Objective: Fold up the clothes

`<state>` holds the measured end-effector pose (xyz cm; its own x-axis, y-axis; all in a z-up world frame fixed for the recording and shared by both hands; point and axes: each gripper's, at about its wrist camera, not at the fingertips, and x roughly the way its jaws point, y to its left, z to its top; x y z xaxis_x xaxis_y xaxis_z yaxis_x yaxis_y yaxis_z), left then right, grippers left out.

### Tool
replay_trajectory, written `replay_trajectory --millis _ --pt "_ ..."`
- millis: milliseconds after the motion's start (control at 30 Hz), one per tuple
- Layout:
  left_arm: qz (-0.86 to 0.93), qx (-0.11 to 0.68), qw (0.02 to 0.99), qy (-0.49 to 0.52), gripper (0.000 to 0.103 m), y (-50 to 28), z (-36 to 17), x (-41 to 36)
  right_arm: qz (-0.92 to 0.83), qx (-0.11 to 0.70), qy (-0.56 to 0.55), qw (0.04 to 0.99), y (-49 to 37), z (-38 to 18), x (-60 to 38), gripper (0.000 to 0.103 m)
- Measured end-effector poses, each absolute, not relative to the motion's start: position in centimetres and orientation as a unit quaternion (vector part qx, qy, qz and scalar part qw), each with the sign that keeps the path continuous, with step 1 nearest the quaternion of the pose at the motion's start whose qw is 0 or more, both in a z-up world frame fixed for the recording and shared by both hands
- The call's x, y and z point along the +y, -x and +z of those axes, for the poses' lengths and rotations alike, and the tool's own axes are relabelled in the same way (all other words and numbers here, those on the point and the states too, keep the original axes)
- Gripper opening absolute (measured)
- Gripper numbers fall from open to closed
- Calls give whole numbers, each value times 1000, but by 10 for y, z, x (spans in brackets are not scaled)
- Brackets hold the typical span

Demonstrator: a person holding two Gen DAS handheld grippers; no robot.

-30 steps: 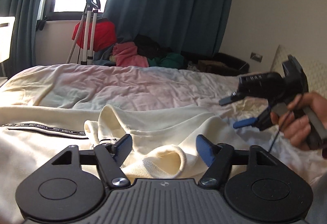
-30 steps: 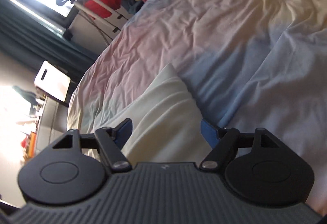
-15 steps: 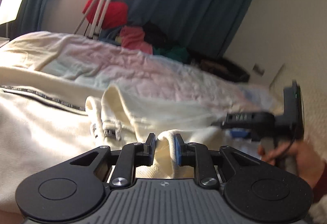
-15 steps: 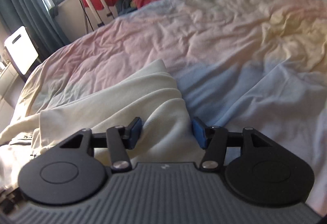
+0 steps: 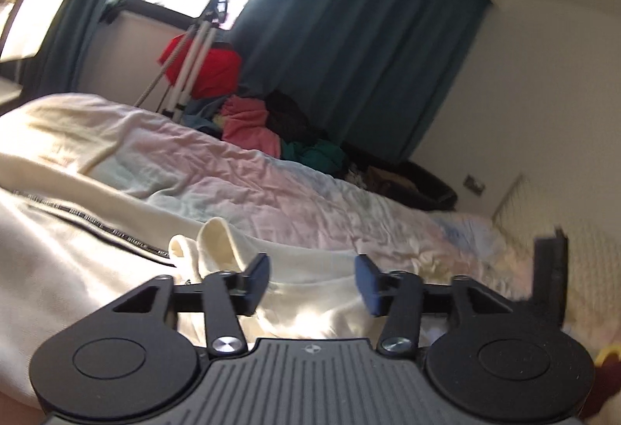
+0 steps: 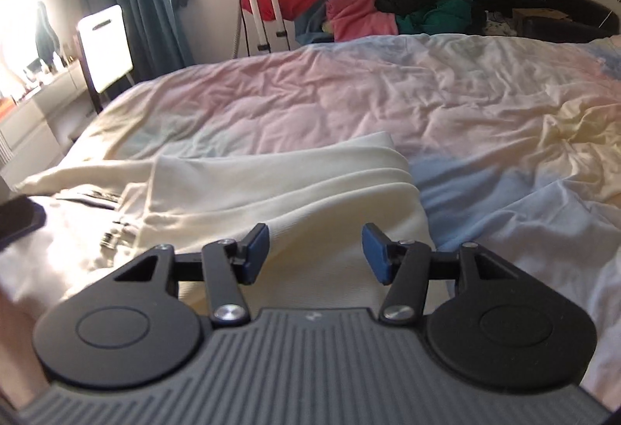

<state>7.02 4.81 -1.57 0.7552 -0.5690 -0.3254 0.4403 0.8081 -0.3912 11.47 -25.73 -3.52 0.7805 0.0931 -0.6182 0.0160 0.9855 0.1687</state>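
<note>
On the bed [image 6: 465, 106], a cream garment [image 6: 279, 188] is spread flat, presumably for folding. Above its folded edge the left hand-held gripper [image 5: 312, 283] and right hand-held gripper [image 6: 315, 254] are held with jaws apart, nothing clamped. No container can be made out.

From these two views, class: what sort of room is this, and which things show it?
Most likely a bedroom: a wide bed with a rumpled duvet, teal curtains at the window, and a heap of clothes beyond.
</note>
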Motion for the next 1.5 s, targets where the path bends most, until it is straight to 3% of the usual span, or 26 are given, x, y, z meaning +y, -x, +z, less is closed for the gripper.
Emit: replay_trajectory --millis 67,267,333,400,467,600,833,933,1100,1167,1300,1500 --pt "-291 227 924 103 64 -66 -16 37 18 335 -93 937 -117 -38 -258 56" --pt "-287 252 924 13 63 -61 -31 10 6 334 -117 935 -118 -41 -266 56" --pt "-272 269 924 -1 58 -67 -40 5 4 332 -119 936 -118 -41 -266 56" --pt "-263 279 924 -4 33 -74 -47 3 4 328 -117 938 -116 -40 -265 56" --pt "-267 268 925 24 17 -79 -44 7 6 321 -112 940 -115 -38 -264 56" --pt "-224 290 926 90 11 -105 -46 20 18 321 -87 943 -116 -44 -251 56" --pt "-145 342 913 170 11 -147 -67 39 41 321 -41 945 -119 -56 -228 56" --pt "-149 326 919 165 16 -144 -63 43 49 320 -25 946 -120 -61 -220 58" --pt "-129 307 922 199 43 -127 -53 61 53 310 -16 949 -120 -65 -219 58" --pt "-107 306 920 219 45 -117 -45 71 55 306 -13 950 -120 -67 -219 58" --pt "-43 302 913 271 76 -92 -33 104 55 300 -1 952 -118 -69 -215 58" --pt "158 316 861 365 83 -53 -24 173 54 304 -4 951 -114 -66 -219 56"
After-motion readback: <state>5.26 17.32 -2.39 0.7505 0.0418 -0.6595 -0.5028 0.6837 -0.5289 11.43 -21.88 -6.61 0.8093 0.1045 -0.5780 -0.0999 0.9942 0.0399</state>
